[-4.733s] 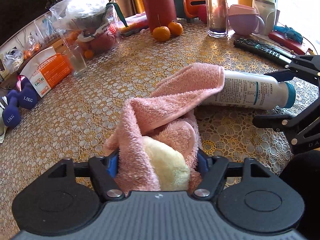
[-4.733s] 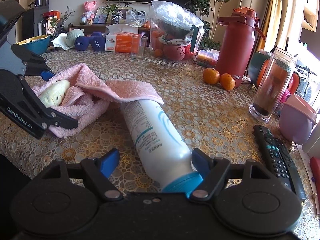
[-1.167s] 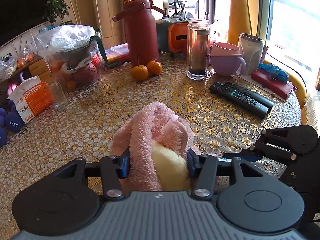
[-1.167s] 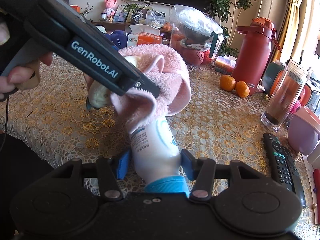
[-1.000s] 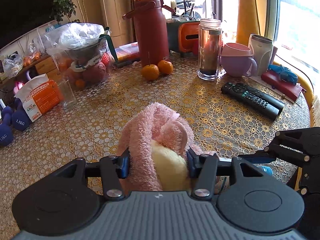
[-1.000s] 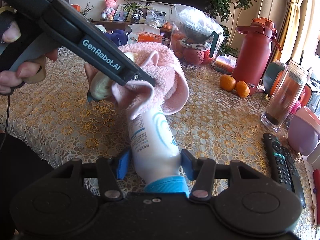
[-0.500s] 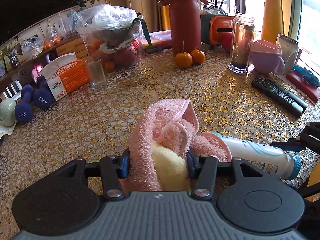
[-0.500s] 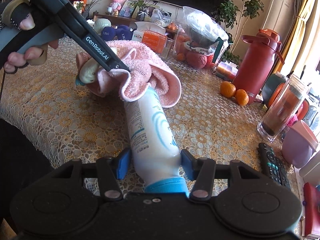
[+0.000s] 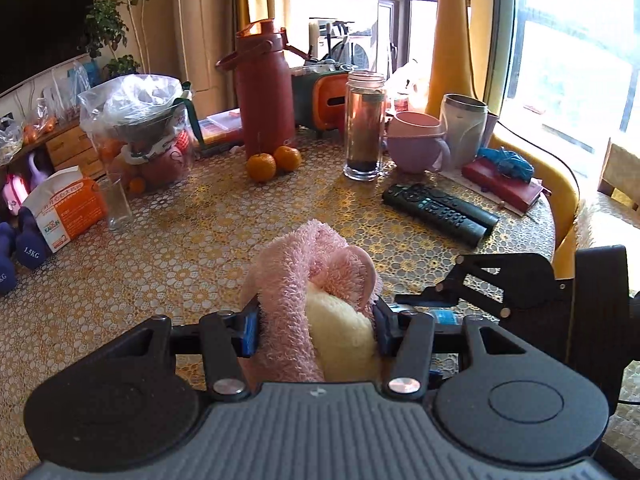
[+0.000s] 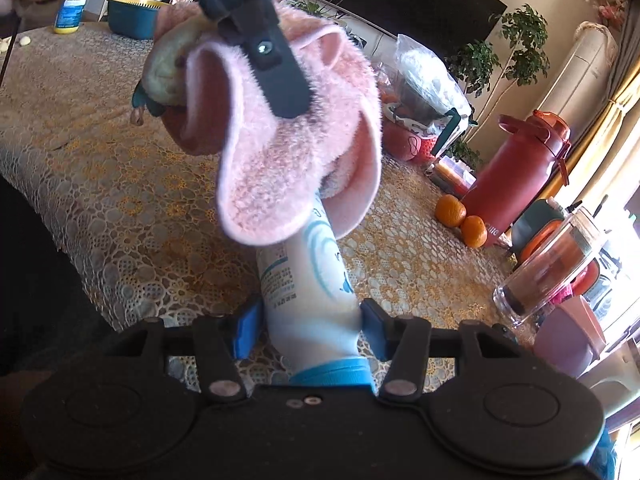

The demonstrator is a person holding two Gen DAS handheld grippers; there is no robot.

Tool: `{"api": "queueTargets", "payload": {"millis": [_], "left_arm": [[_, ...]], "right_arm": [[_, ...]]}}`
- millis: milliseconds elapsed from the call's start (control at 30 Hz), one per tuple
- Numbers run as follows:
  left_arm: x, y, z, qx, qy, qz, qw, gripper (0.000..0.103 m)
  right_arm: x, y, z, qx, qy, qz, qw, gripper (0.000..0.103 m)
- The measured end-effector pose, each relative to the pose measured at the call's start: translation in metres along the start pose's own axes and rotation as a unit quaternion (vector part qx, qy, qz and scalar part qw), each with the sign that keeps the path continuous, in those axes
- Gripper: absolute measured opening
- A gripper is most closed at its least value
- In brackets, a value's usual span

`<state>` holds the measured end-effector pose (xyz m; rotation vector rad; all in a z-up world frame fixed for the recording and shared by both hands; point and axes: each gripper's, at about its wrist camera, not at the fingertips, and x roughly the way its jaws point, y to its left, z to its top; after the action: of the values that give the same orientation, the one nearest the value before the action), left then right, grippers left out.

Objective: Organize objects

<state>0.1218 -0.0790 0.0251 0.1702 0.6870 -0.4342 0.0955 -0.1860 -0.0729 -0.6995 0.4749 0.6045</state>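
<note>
My left gripper [image 9: 314, 324] is shut on a bunched pink towel [image 9: 292, 276] with a pale yellow lining, held up above the table. In the right wrist view the towel [image 10: 296, 132] hangs over the far end of a white bottle [image 10: 310, 280] with a blue cap. My right gripper [image 10: 310, 326] is shut on that bottle near its cap and holds it tilted up off the table. The right gripper shows at the right in the left wrist view [image 9: 496, 284]. The bottle's far end is hidden under the towel.
On the lace-covered table [image 9: 180, 240] stand a red jug [image 9: 262, 88], two oranges [image 9: 272, 162], a glass flask [image 9: 365, 126], a purple mug [image 9: 418, 142], remotes [image 9: 438, 208], a bagged fruit bowl [image 9: 138, 136], a tissue pack [image 9: 64, 208] and a small glass [image 9: 114, 204].
Both grippers have risen: the towel and the bottle are now higher above the table, and the towel hangs closer over the bottle's far end.
</note>
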Motion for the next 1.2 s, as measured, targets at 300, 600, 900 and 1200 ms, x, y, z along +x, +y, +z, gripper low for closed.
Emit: {"api": "queueTargets", "payload": {"millis": [300, 600, 900, 1200], "left_arm": [[0.05, -0.045, 0.003, 0.068, 0.034, -0.018, 0.9969, 0.051], [0.061, -0.006, 0.004, 0.035, 0.046, 0.027, 0.998, 0.051], [0.06, 0.04, -0.005, -0.043, 0.057, 0.037, 0.9968, 0.052], [0.06, 0.052, -0.028, -0.054, 0.087, 0.063, 0.9927, 0.051]], "right_arm": [[-0.002, 0.001, 0.0, -0.014, -0.002, -0.003, 1.0, 0.053], [-0.006, 0.002, 0.001, -0.017, -0.01, -0.001, 1.0, 0.052], [-0.021, -0.044, 0.007, 0.126, -0.013, 0.075, 0.989, 0.058], [-0.011, -0.082, -0.013, 0.282, 0.006, 0.15, 0.948, 0.063]]}}
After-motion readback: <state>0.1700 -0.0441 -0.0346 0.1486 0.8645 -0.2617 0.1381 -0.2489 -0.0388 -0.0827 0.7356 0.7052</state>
